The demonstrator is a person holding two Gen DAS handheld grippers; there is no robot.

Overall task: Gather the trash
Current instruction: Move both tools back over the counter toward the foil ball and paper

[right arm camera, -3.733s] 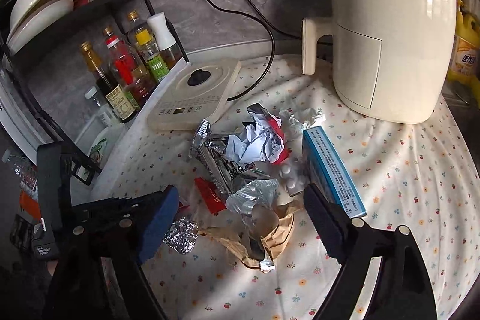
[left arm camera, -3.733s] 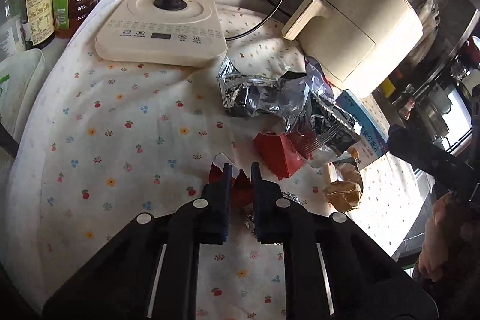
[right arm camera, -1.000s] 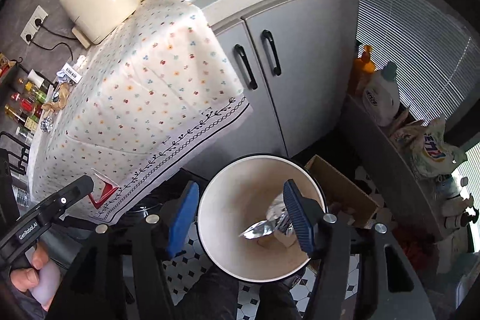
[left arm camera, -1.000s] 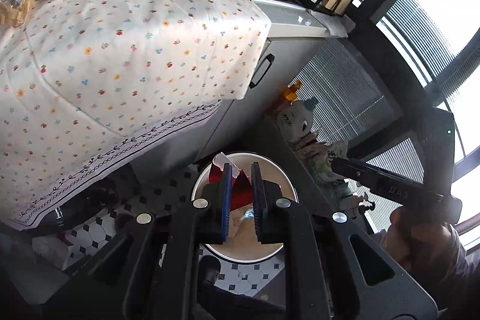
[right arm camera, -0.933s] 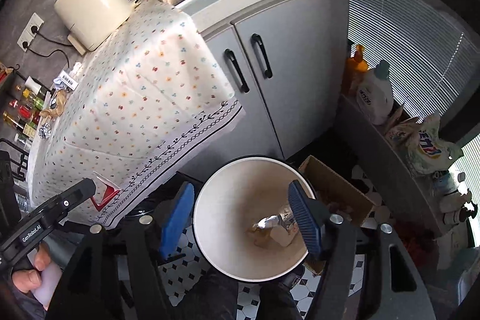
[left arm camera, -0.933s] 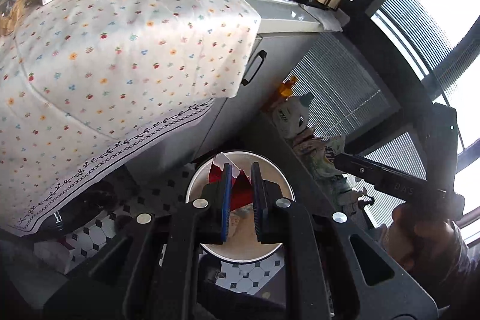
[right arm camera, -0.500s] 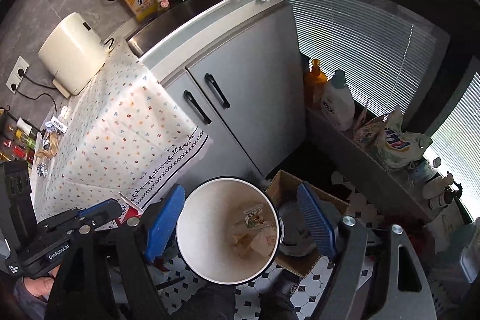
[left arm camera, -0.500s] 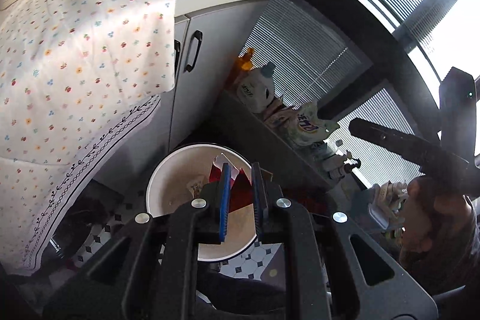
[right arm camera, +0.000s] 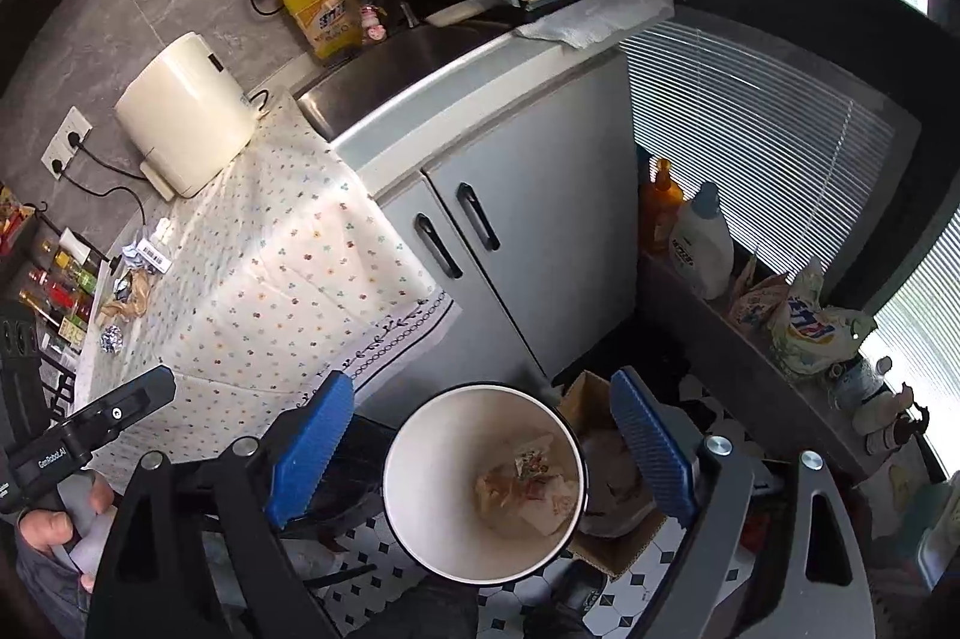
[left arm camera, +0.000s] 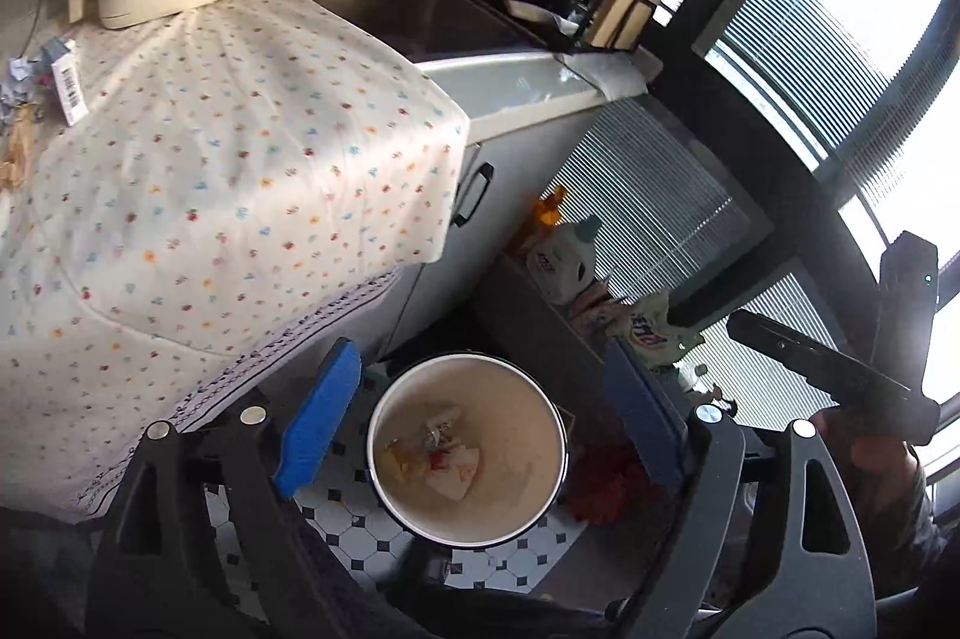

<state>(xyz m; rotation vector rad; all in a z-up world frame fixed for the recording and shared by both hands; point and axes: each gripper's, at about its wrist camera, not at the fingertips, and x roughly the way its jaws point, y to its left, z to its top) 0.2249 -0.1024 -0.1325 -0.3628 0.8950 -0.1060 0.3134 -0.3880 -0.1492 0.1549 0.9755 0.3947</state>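
Note:
A white round trash bin stands on the tiled floor below both grippers, also seen as the bin in the right wrist view. Crumpled wrappers with a red scrap lie at its bottom; the same trash shows from the right. My left gripper hangs over the bin, its jaws opening wide with nothing between them. My right gripper is above the bin too, jaws opening, nothing in them. More trash lies far off on the flowered tablecloth.
A cream air fryer and a barcoded box sit on the cloth. Grey cabinet doors stand behind the bin. A cardboard box sits right of the bin, and a low shelf with detergent bottles beyond.
My left gripper has opened and the red wrapper it held now lies in the bin. The right jaws have spread wider. Both grippers have risen above the bin.

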